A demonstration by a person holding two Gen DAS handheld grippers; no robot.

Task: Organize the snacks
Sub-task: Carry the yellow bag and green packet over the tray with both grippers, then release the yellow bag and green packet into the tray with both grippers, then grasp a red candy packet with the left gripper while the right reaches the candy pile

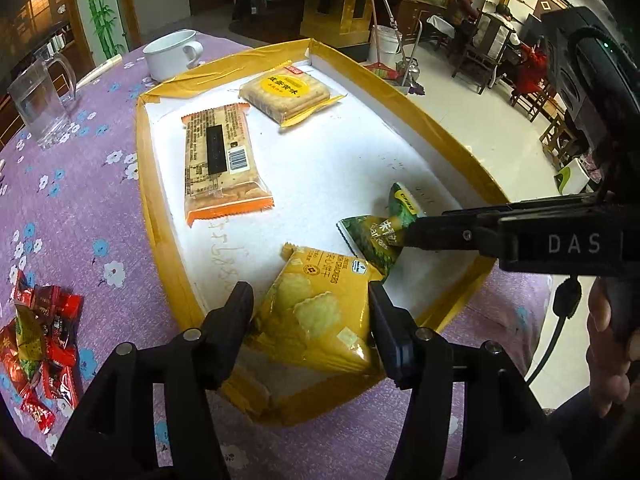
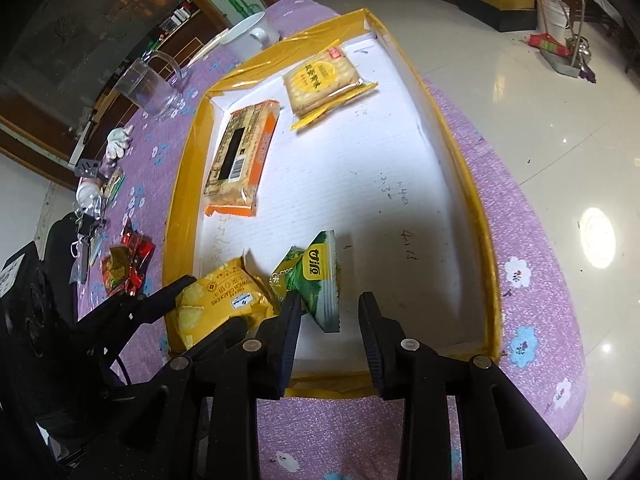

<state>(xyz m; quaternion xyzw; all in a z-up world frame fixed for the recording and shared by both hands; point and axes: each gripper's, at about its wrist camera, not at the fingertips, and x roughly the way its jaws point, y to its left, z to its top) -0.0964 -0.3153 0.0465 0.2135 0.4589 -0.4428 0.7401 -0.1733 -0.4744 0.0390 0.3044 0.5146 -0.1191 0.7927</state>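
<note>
Both of my grippers are down at the near end of the yellow-walled tray [image 1: 160,240], each pointing steeply down, so I'm at the set-down step with two packets at once.

My left gripper [image 1: 310,312] has its jaws about half apart around the yellow cracker packet [image 1: 320,320]. The packet fills the gap from finger to finger and lies tilted, its near end over the tray's near wall. From this angle I can't tell whether the pads still press on it or only bracket it.

My right gripper [image 2: 330,320] is set narrow. The green packet [image 2: 316,280] stands on edge against one finger, with white tray floor showing between it and the other finger, so I judge it's no longer clamped. It sits just beside the yellow packet, corners nearly touching.

Further up the tray lie the orange-wrapped biscuits [image 1: 220,160] and the square yellow biscuit pack [image 1: 286,94], both flat and well apart from my grippers. Out on the purple cloth, a heap of red sweets [image 1: 40,344] is still unsorted.

What's next, as I judge it:
- The yellow packet needs nudging fully inside the wall.
- Both grippers need to lift straight clear without dragging.
- The left gripper is nearer those sweets.
</note>
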